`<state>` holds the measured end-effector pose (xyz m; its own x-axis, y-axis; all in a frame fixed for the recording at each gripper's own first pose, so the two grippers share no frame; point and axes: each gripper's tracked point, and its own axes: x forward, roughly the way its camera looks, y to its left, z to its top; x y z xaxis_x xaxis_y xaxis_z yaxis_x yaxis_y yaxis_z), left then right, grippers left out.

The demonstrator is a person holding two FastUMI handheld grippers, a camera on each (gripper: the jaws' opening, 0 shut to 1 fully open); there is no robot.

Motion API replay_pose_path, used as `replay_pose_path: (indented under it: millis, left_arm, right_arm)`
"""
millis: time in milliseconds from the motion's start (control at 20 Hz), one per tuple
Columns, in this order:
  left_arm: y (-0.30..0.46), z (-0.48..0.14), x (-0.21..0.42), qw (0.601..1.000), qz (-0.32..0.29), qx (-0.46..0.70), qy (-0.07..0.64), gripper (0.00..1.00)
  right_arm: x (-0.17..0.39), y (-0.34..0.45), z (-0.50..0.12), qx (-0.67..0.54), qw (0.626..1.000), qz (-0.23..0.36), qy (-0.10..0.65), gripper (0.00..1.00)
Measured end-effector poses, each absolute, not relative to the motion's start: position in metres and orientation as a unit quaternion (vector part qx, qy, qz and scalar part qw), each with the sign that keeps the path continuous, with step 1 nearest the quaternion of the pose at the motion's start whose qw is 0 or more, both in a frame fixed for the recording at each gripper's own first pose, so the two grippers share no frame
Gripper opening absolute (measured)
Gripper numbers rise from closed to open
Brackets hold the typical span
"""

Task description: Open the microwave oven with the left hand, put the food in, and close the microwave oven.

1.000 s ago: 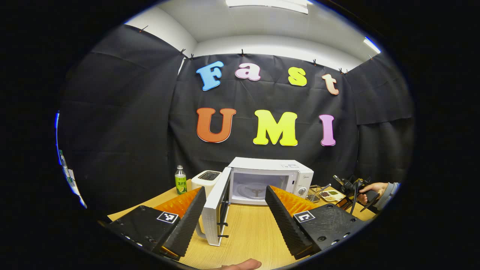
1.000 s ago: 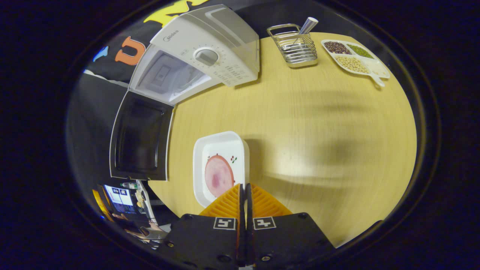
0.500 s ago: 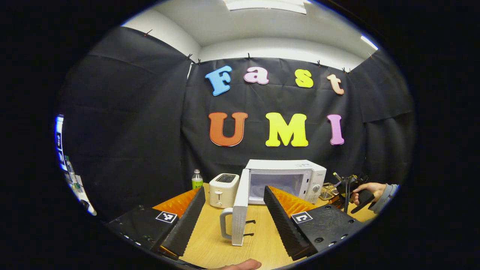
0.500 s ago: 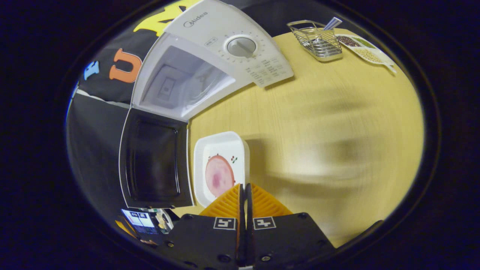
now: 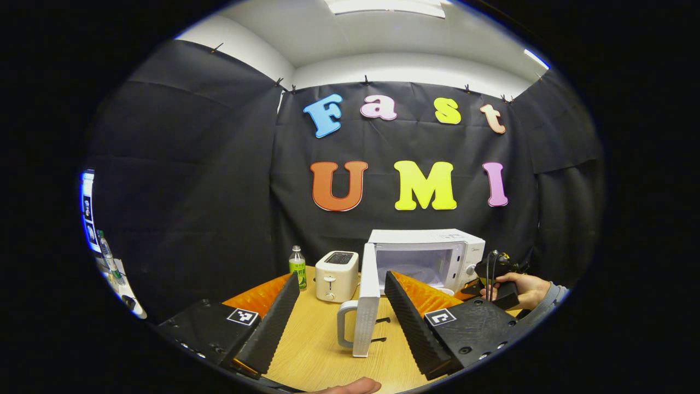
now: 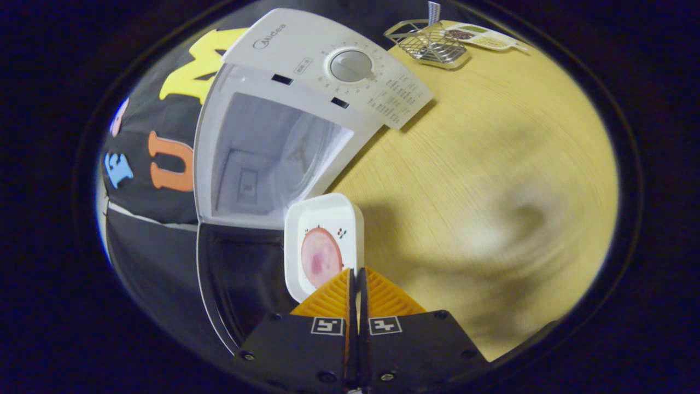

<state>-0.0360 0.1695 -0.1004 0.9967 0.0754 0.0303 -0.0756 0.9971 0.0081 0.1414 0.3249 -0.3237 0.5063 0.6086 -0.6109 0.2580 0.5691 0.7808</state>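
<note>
The white microwave (image 5: 426, 254) stands at the back of the wooden table with its door (image 5: 366, 306) swung wide, edge-on between my left gripper's fingers. My left gripper (image 5: 342, 284) is open and holds nothing. In the right gripper view, my right gripper (image 6: 357, 273) is shut on the rim of a white square plate (image 6: 322, 219) carrying a pink slice of ham (image 6: 320, 257). The plate hangs just in front of the open microwave (image 6: 306, 82) cavity (image 6: 262, 158), above the door (image 6: 235, 284). A hand holds the right gripper (image 5: 495, 276) to the right of the microwave.
A white toaster (image 5: 338, 268) and a green-labelled bottle (image 5: 297, 267) stand left of the microwave. A wire basket (image 6: 432, 41) and a tray of beans (image 6: 484, 37) sit at the table's far corner. Bare tabletop (image 6: 481, 164) lies to the right of the plate.
My right gripper has carried the plate from over the table up to the microwave's opening. My left gripper has drawn back from the door and shifted left; the door stays open.
</note>
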Motion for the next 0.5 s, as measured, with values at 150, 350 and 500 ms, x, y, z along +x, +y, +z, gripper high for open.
replay_pose_path:
  millis: [150,350,500]
  left_arm:
    - [0.169,-0.103,-0.033,0.999,0.037,0.004,-0.015,0.95]
    - [0.169,-0.107,-0.03,0.999,0.033,0.002,-0.014,0.95]
    - [0.165,-0.112,-0.025,1.0,0.028,0.003,-0.004,0.94]
  right_arm:
    - [0.172,0.339,-0.325,0.487,0.752,0.079,0.438,0.04]
    - [0.208,0.373,-0.315,0.52,0.75,0.078,0.402,0.04]
    - [0.239,0.395,-0.301,0.546,0.756,0.075,0.355,0.04]
